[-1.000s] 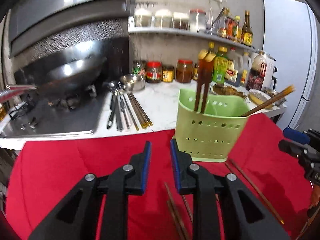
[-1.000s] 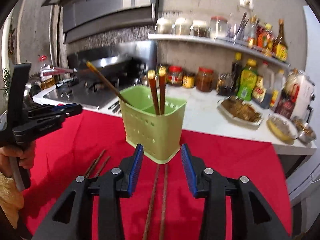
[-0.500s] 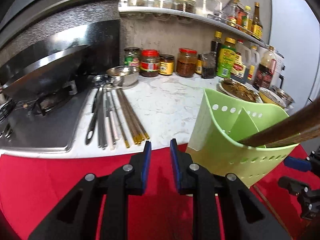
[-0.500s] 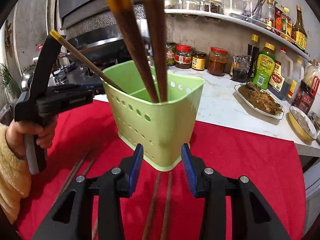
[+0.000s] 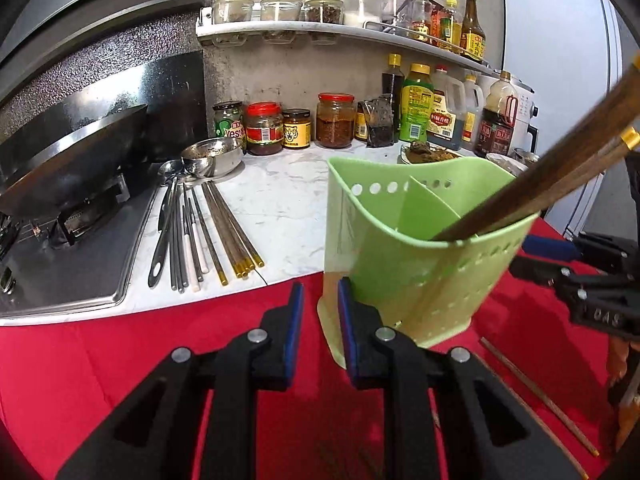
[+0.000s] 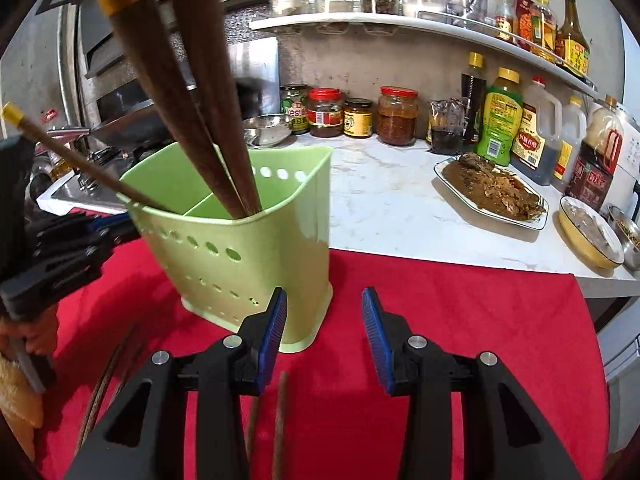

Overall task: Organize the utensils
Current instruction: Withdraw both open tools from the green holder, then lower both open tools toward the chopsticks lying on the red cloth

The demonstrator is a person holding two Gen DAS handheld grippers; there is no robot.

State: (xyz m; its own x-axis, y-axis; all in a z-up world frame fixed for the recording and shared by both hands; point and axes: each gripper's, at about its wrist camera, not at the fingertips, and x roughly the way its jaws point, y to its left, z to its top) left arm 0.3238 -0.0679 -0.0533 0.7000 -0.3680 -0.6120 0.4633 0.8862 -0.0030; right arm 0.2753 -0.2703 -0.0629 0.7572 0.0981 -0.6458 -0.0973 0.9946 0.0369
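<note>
While empty, L gripper (image 5: 318,312) near-closed | R gripper (image 6: 324,320) apart | holder (image 6: 240,248): 3 chopsticks (image 6: 224,148)

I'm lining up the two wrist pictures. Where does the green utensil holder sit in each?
Left wrist: green utensil holder right of centre, beyond the left hand-held gripper.
Right wrist: holder left of centre.
Shared landmark: red-lidded jar on the counter.
</note>
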